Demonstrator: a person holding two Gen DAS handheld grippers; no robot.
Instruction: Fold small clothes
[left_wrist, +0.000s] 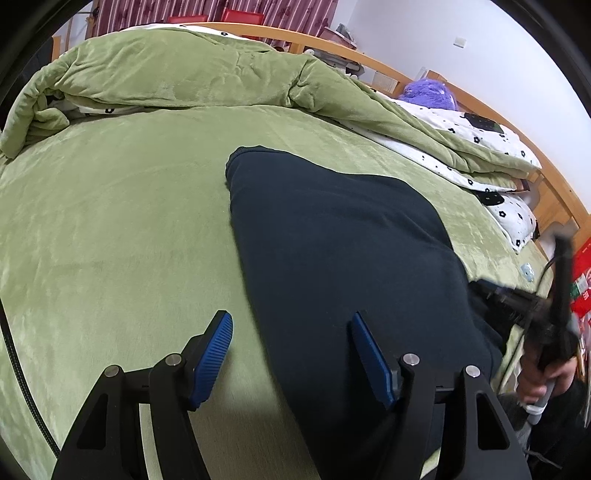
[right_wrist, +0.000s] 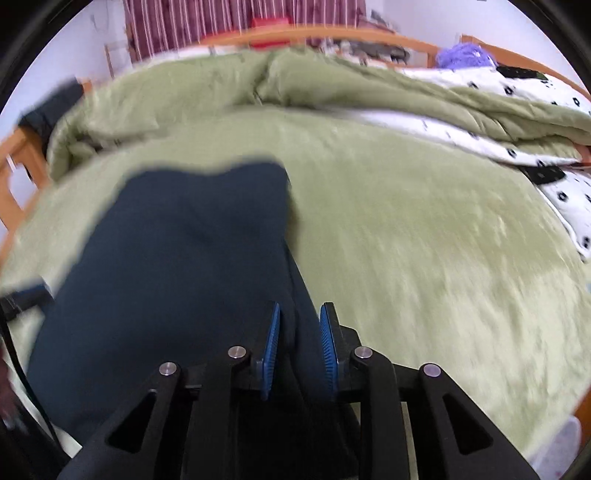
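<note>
The right tongs (right_wrist: 298, 332) are drawn narrow with a fold of the dark navy garment (right_wrist: 177, 266) between the blue pads (right_wrist: 271, 347); cloth fills the gap, so I judge them to be gripping its near right edge, though the blur of the right wrist view leaves the exact contact uncertain. A grip at that edge makes sense for a fold: it lets the person lift one side and carry it over the rest. The left tongs (left_wrist: 291, 350) stand wide apart and hold nothing, one pad (left_wrist: 212, 354) over the bare green blanket (left_wrist: 110, 240) and the other over the garment's left margin, so they straddle its left edge, seemingly ready to take it or pin it down. In the left wrist view the right tool shows at the far right as a blurred dark shape in the person's right hand (left_wrist: 543, 376), just beside the garment's right side. The garment lies spread lengthwise on the bed, its far end rounded and its near end running under both tools; which piece of clothing it is cannot be told. Further out, a rolled green quilt (left_wrist: 177, 77) with a white flower-print lining (left_wrist: 461, 129) is heaped along the back and right of the bed, clear of the working area, with a purple plush thing (left_wrist: 430, 94) by the wooden bed frame (left_wrist: 491, 110).
</note>
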